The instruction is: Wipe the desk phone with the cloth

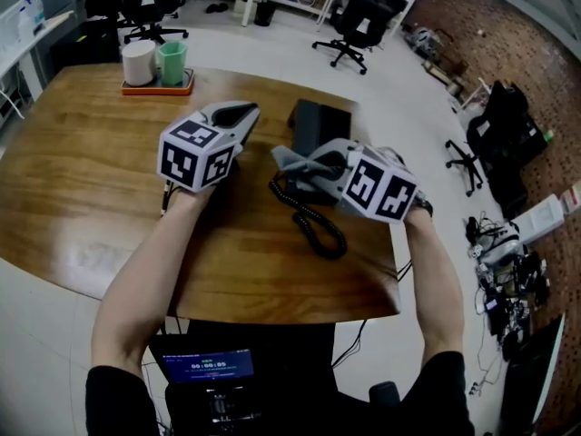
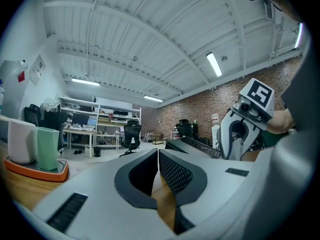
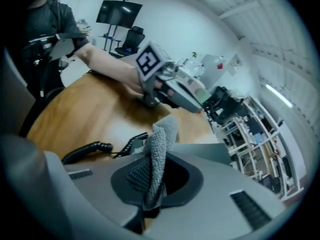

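The black desk phone (image 1: 320, 121) stands on the wooden table (image 1: 91, 171), with its coiled cord (image 1: 313, 221) trailing toward the near edge. My right gripper (image 1: 283, 160) hovers just in front of the phone, shut on a grey cloth (image 3: 161, 149) that sticks up from between its jaws (image 3: 152, 173). Past the cloth, part of the phone (image 3: 131, 145) and the cord (image 3: 87, 151) show. My left gripper (image 1: 247, 112) is to the left of the phone, above the table. Its jaws (image 2: 157, 156) are shut with nothing in them. It sees the phone (image 2: 195, 146) and the right gripper (image 2: 245, 124).
An orange tray (image 1: 159, 89) holding a white cup (image 1: 138, 62) and a green cup (image 1: 172, 62) sits at the table's far left. Office chairs (image 1: 363, 16) stand beyond the table. A small screen (image 1: 204, 366) is below the near table edge.
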{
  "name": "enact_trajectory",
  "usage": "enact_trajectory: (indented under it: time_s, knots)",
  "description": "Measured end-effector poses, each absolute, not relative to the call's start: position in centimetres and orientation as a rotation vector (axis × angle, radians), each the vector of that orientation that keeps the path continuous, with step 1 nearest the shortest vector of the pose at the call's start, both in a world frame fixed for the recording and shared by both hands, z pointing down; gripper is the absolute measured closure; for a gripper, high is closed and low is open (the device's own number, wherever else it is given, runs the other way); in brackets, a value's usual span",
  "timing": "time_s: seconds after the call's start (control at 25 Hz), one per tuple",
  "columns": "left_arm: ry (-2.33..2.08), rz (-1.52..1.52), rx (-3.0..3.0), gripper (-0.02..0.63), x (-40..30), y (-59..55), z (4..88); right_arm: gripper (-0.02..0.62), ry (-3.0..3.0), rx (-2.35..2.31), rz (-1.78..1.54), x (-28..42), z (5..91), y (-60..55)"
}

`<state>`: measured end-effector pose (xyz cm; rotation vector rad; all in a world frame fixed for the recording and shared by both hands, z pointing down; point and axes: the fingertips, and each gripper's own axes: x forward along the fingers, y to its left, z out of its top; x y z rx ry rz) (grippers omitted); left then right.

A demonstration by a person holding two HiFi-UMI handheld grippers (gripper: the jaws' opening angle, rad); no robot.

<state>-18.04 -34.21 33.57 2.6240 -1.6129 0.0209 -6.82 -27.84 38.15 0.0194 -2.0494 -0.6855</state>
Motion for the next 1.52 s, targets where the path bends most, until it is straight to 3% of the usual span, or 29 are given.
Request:
enact_trajectory:
  time_s: [0.4, 0.6, 1.0, 1.32, 1.52]
  knots:
    - [-1.596, -0.003, 2.641, 0.597, -18.2, -34.1, 34.2, 0.569, -2.314, 0.682, -0.596, -11.2, 30.7, -40.6]
    - [-1.584, 0.003, 2.654, 0.597, -17.6, -34.4, 33.7, 0.571, -2.222, 0.578, -0.613, -10.5, 33.3, -39.5]
    - [-1.582, 0.018, 2.653, 0.597, -17.8, -34.3, 33.9, 0.571, -2.057, -0.058, -0.763, -8.0, 40.0, -23.0]
    - [-1.584, 0.003, 2.648, 0.597, -18.0, -34.3, 34.1, 0.57, -2.235, 0.699, -0.657, -8.9, 30.8, -40.5]
    - [-1.577, 0.001, 2.655, 0.597, -17.4, -34.0, 33.8, 0.571, -2.174, 0.639, -0.645, -8.4, 33.1, -40.7]
